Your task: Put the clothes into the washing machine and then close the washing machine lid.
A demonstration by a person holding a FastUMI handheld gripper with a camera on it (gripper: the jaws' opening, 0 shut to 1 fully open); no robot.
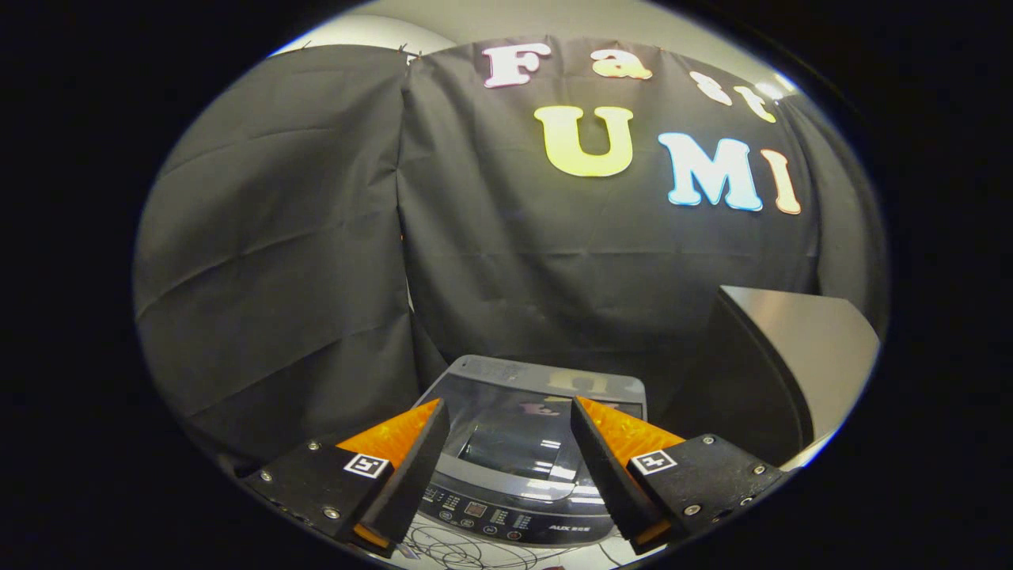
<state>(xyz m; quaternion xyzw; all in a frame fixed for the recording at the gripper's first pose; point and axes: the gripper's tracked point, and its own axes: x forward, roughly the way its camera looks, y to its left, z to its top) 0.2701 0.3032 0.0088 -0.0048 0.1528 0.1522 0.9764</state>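
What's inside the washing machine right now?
Cannot tell. The washing machine sits beyond the open gripper, and its glass lid lies shut, mirroring the booth wall. The drum beneath stays hidden, so whether clothes are in there is unknown.

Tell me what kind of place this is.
Likely a staged recording booth, not a home: black cloth wall, small top-load washing machine with lid down, open gripper above it.

The booth is dim, lit from above; the dark cloth wall [332, 237] beyond the gripper [510, 443] soaks up light and shows soft fold shadows; white glare streaks the washing machine lid [514, 427] between the parted fingers; fisheye bending curves straight lines outward; focus is fairly sharp throughout.
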